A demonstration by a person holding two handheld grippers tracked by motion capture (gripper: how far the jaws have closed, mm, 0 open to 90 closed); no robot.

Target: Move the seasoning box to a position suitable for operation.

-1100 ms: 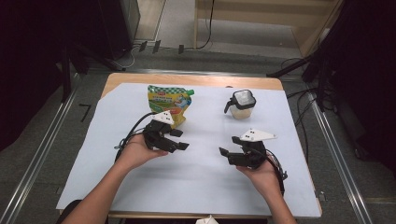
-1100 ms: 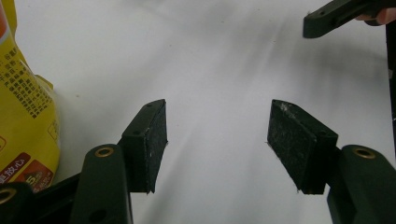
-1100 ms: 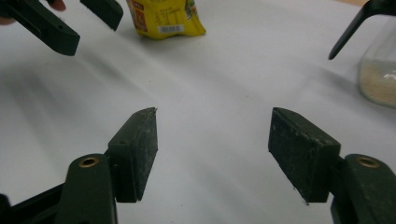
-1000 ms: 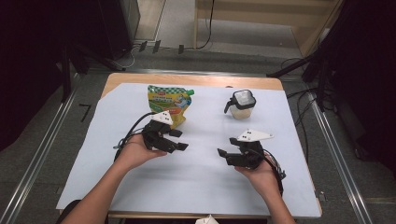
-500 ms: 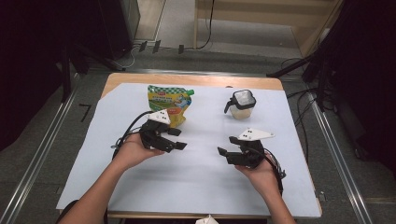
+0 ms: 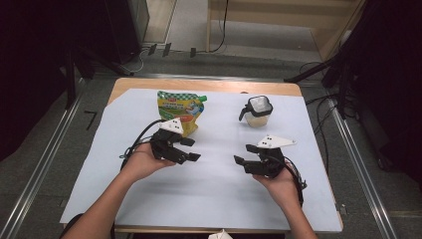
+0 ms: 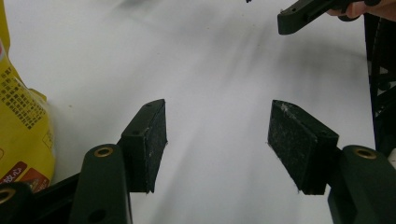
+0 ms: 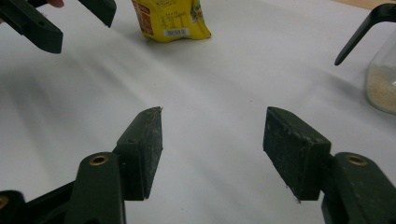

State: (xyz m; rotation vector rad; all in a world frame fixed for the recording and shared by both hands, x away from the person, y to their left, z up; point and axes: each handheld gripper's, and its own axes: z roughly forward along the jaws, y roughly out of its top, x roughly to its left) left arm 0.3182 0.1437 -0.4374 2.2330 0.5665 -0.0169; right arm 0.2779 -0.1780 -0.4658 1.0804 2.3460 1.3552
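A yellow and green spouted pouch point(image 6: 179, 110) stands at the back left of the white sheet point(image 6: 214, 191). Back right stands a small glass jar point(image 6: 258, 112) with pale grains inside and a black handle. My left gripper point(image 6: 191, 149) sits just in front of the pouch, open, with bare sheet between its pads point(image 7: 217, 140); the pouch point(image 7: 18, 121) lies beside its left jaw. My right gripper point(image 6: 242, 154) is held in front of the jar, open and empty point(image 8: 212, 149). It faces the left gripper point(image 8: 70, 18), with the pouch point(image 8: 170, 18) beyond and the jar point(image 8: 383, 79) to its right.
The sheet covers a wooden table point(image 6: 199, 85) with metal rails on the floor at both sides. A wide stretch of sheet lies between the two grippers and toward the near edge. Cables trail from each gripper along the forearms.
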